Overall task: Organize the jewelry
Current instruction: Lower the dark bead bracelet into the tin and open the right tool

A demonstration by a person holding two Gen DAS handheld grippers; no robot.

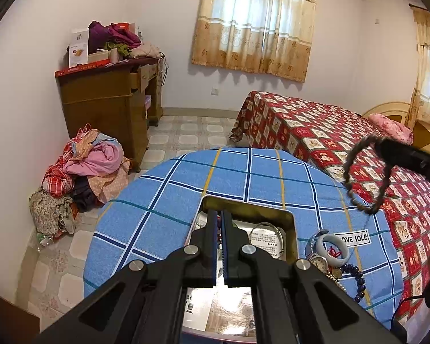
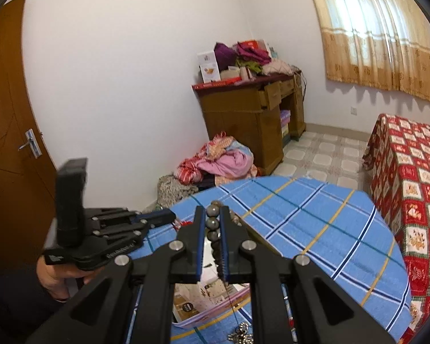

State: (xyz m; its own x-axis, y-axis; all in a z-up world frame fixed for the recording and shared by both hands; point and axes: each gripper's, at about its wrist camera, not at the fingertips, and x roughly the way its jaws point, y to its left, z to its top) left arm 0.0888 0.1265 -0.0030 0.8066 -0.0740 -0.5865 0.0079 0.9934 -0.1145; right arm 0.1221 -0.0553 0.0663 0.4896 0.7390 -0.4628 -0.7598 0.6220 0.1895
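Observation:
An open metal tin [image 1: 289, 223] sits on the blue checked round table [image 1: 229, 177], with a silver bangle [image 1: 268, 236] inside. My left gripper [image 1: 218, 220] hangs over the tin, shut on a dark red bead string [image 1: 219, 233]; it also shows in the right wrist view [image 2: 157, 218]. My right gripper [image 2: 212, 215] is shut on a brown bead bracelet [image 2: 212, 223], which dangles as a loop above the table's right side [image 1: 358, 177]. A pale jade bangle [image 1: 334, 248], a watch [image 1: 318, 262] and blue beads [image 1: 358, 281] lie right of the tin.
A bed with a red patterned cover [image 1: 344, 132] stands right of the table. A wooden desk piled with boxes and clothes [image 1: 109, 91] is at the back left, a heap of clothes [image 1: 83, 172] on the floor beside it. A wooden door [image 2: 8, 143] is at left.

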